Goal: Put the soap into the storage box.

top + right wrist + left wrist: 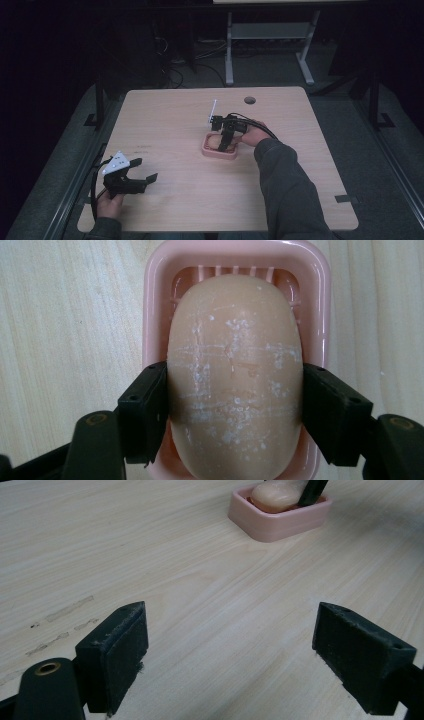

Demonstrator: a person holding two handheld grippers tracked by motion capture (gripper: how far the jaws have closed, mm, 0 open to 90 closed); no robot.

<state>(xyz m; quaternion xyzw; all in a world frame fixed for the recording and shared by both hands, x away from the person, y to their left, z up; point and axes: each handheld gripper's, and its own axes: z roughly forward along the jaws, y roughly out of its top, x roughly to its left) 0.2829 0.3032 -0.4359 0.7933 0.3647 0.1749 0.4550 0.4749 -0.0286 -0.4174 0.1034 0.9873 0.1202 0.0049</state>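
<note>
A peach-coloured bar of soap (235,365), scuffed white, lies in a pink soap dish (324,315) at the table's middle. My right gripper (235,410) points down over the dish, its two black jaws pressed against the bar's left and right sides. In the high view the right gripper (226,142) stands over the dish (219,155). My left gripper (145,170) is near the front left of the table, open with nothing between its jaws. The left gripper view looks past its wide-apart jaws (240,650) across bare wood toward the dish (280,522) and soap (275,495).
The light wooden table (175,120) has a round cable hole (250,100) near its far edge. Faint tape marks (65,610) lie on the wood by the left gripper. A metal desk frame (229,50) stands on the floor beyond the table.
</note>
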